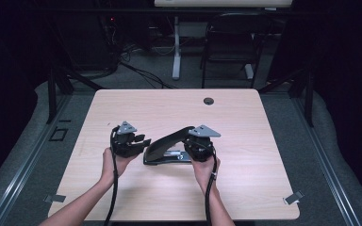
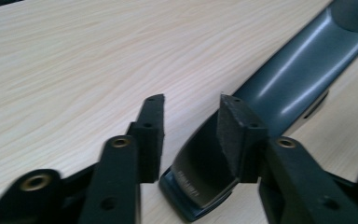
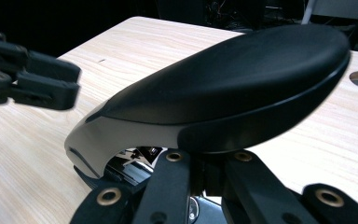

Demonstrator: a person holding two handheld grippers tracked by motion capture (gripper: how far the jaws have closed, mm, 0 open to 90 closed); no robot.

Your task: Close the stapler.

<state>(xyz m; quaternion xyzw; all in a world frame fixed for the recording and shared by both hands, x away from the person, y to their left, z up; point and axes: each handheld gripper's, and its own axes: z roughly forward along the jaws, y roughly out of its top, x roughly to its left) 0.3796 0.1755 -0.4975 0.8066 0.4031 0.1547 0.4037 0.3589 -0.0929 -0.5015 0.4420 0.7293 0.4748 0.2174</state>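
Your large black stapler point(image 1: 167, 146) lies near the middle of the bench point(image 1: 245, 188), its raised handle sloping up toward your right. Your left hand-held gripper point(image 1: 141, 142) sits at the stapler's low end with its jaws apart, one pad point(image 2: 235, 133) just over that end. Your right hand-held gripper point(image 1: 193, 149) is under the raised end; whether it's clamped, I cannot tell.

A large black stapler point(image 3: 223, 93) sat on the pale wooden counter point(image 3: 42, 144), its raised handle just above the right gripper point(image 3: 205, 179). The left gripper point(image 3: 25, 72) hovered at far left.
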